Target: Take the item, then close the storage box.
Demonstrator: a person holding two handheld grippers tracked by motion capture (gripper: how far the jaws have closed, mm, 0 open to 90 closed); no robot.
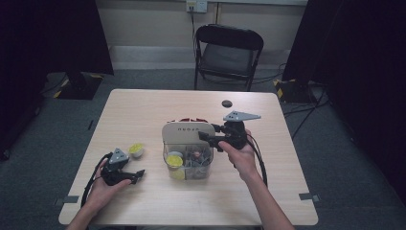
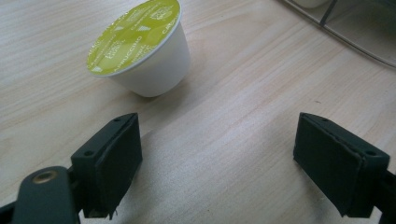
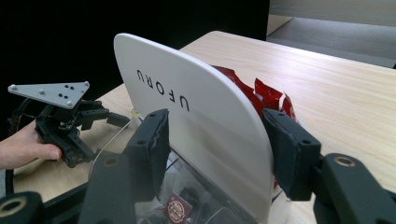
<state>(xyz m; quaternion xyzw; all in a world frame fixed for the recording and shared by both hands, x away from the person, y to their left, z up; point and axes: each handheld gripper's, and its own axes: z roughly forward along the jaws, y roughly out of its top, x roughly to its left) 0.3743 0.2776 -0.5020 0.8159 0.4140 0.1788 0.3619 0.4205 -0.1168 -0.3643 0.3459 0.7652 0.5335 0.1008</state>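
Right gripper view reads "UFORU", seemingly, on the white lid [image 3: 205, 135].

Coffee capsule [image 2: 144, 51]: white cup w/ lime-green foil lid, tipped on its side on the table, just left of organizer. Clear organizer box [image 1: 187, 163], white lid [image 3: 201, 121] marked "UFORU" stands upright/open; a green-lidded capsule [image 1: 174, 160] + other pods sit inside.

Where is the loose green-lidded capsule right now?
The green-lidded capsule lies tipped on the table at the left of the high view, left of the clear organizer box, just ahead of the open left gripper.
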